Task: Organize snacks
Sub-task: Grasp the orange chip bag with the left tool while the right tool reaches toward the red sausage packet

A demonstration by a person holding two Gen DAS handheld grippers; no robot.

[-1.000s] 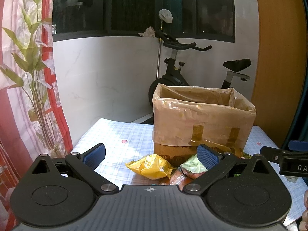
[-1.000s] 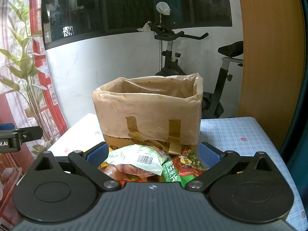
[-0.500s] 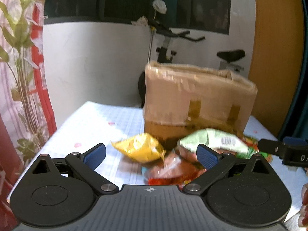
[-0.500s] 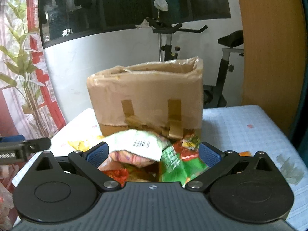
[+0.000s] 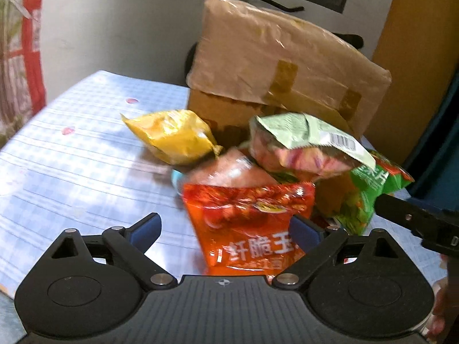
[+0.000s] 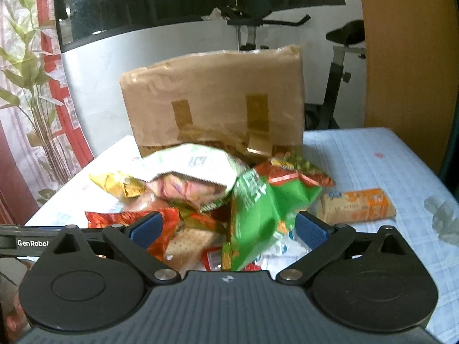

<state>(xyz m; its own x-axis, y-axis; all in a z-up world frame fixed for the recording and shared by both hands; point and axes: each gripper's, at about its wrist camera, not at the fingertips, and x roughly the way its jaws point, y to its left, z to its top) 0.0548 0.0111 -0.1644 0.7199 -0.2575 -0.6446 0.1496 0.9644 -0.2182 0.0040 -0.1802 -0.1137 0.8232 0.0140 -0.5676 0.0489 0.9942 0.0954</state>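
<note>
A pile of snack bags lies on the checked tablecloth in front of a taped cardboard box [image 5: 275, 66]. In the left wrist view my left gripper [image 5: 226, 229] is open, and a red bag [image 5: 246, 218] lies between its fingers, not pinched. A yellow bag [image 5: 172, 136], a pale green bag [image 5: 304, 143] and a bright green bag [image 5: 364, 195] lie beyond. In the right wrist view my right gripper [image 6: 228, 228] is open over the pile, just above the bright green bag [image 6: 264, 209]. The box [image 6: 218, 97] stands behind.
An orange cracker pack [image 6: 357, 206] lies alone right of the pile. Crumpled clear wrap [image 6: 443, 218] sits at the right table edge. An exercise bike [image 6: 338, 66] stands behind the table. A red-patterned curtain [image 6: 25, 106] hangs left. The tablecloth [image 5: 74, 166] is bare left of the pile.
Both grippers have come down and forward toward the snack pile, which now fills the space between the fingers. The box looks taller and closer. Both stay open.
</note>
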